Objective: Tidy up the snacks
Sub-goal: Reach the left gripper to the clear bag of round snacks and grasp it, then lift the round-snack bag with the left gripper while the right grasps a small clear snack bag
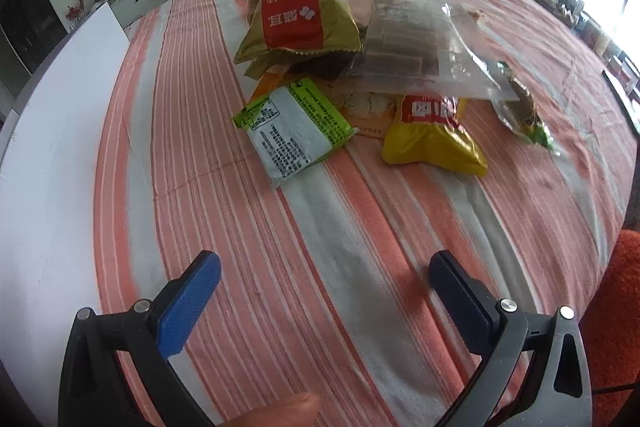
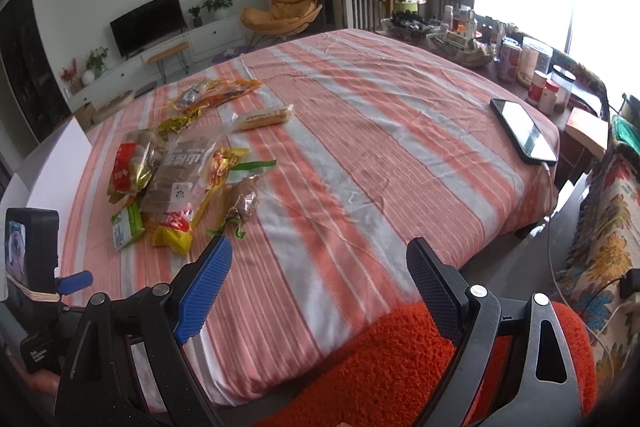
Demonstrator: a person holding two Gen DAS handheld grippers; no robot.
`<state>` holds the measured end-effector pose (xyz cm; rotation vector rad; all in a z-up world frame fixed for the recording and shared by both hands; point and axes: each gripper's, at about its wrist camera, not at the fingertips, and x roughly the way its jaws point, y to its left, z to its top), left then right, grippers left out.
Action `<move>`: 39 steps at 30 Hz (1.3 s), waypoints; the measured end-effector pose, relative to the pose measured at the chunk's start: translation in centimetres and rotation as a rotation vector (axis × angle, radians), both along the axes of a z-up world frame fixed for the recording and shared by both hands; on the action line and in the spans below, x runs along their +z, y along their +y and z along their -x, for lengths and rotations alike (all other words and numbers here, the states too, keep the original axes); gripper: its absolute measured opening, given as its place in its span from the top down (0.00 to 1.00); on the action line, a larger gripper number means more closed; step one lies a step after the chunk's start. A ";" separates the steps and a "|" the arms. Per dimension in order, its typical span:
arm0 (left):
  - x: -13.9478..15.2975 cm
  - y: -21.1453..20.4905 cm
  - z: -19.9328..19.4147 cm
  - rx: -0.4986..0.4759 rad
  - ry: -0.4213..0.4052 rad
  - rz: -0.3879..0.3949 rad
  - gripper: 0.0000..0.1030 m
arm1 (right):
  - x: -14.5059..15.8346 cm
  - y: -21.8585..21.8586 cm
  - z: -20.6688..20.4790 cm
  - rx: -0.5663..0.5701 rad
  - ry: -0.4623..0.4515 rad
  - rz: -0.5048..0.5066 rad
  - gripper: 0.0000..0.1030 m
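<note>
A heap of snack packs lies on the striped tablecloth [image 1: 280, 227]. In the left wrist view the nearest are a green and white pack [image 1: 292, 131] and a yellow bag [image 1: 432, 135], with a clear bag of brown bars [image 1: 404, 43] and a gold bag with a red label [image 1: 296, 19] behind. My left gripper [image 1: 324, 275] is open and empty, short of the heap. My right gripper [image 2: 320, 259] is open and empty at the table's near edge, right of the heap [image 2: 176, 179]. A yellow bar pack [image 2: 264, 117] lies apart, further back.
A white board [image 1: 60, 147] lies at the table's left. A black phone [image 2: 522, 135] lies at the right edge, with jars and baskets [image 2: 520, 63] on a side table behind it. An orange fuzzy seat [image 2: 400, 367] sits below my right gripper.
</note>
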<state>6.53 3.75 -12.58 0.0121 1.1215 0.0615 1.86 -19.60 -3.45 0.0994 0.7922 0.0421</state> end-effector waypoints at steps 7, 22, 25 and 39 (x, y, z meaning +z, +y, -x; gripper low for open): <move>-0.3 0.9 -0.9 0.011 0.011 0.044 0.00 | -3.4 -0.6 -5.4 -0.022 0.135 -0.016 0.12; 5.8 2.7 -3.9 -0.043 -0.122 0.089 0.05 | -7.8 0.5 -12.5 -0.092 0.146 0.079 0.10; 7.5 2.9 -8.7 -0.062 -0.118 0.074 0.05 | -7.8 0.6 -12.4 -0.098 0.126 0.081 0.10; 6.8 6.0 -10.1 0.023 -0.065 0.211 0.57 | -7.9 0.8 -12.5 -0.095 0.119 0.084 0.10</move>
